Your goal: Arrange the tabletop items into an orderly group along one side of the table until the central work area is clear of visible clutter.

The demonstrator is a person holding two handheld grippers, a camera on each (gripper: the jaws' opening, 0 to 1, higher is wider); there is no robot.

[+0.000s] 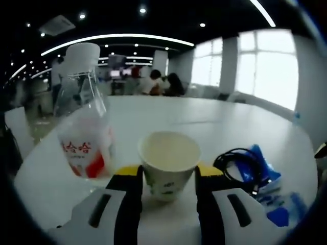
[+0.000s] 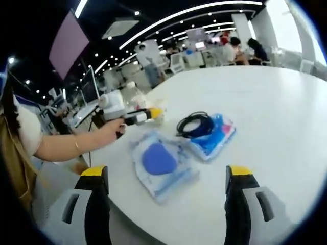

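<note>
A white paper cup (image 1: 169, 162) stands on the white table (image 1: 214, 122) between my left gripper's (image 1: 168, 172) yellow-tipped jaws, which press against its two sides. Just left of it is a clear plastic bottle (image 1: 84, 122) with a white cap and a red and white label. To the right, a coiled black cable (image 1: 241, 167) lies on a blue packet (image 1: 265, 171). In the right gripper view the same cable (image 2: 195, 124) and blue packet (image 2: 217, 135) lie ahead, with a clear bag holding a blue round piece (image 2: 159, 162) closer in. My right gripper (image 2: 166, 172) is wide open above the table edge, holding nothing.
A person's hand (image 2: 110, 130) holds the left gripper (image 2: 139, 117) at the table's left side. Another blue packet (image 1: 286, 209) lies at the near right. People sit at the far end of the table (image 1: 153, 81). The far table surface (image 2: 265, 97) is bare.
</note>
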